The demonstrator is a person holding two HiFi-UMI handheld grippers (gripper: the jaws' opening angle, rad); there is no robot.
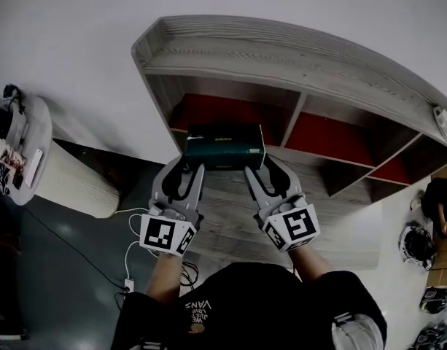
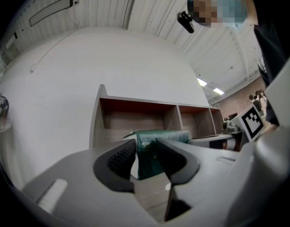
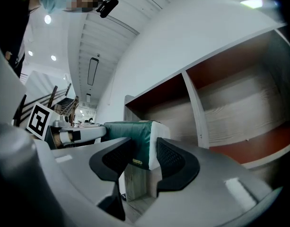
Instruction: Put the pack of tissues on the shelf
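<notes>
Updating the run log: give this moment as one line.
left claw: shut on pack of tissues | right claw: same pack | location: shelf front

Open room in the left hole of the shelf (image 1: 159,93) behind the pack of tissues (image 1: 224,146), pack filling part of its front, upright wall (image 1: 294,119) on its right side, top board (image 1: 296,68) above, round bench (image 1: 41,122) well off left
</notes>
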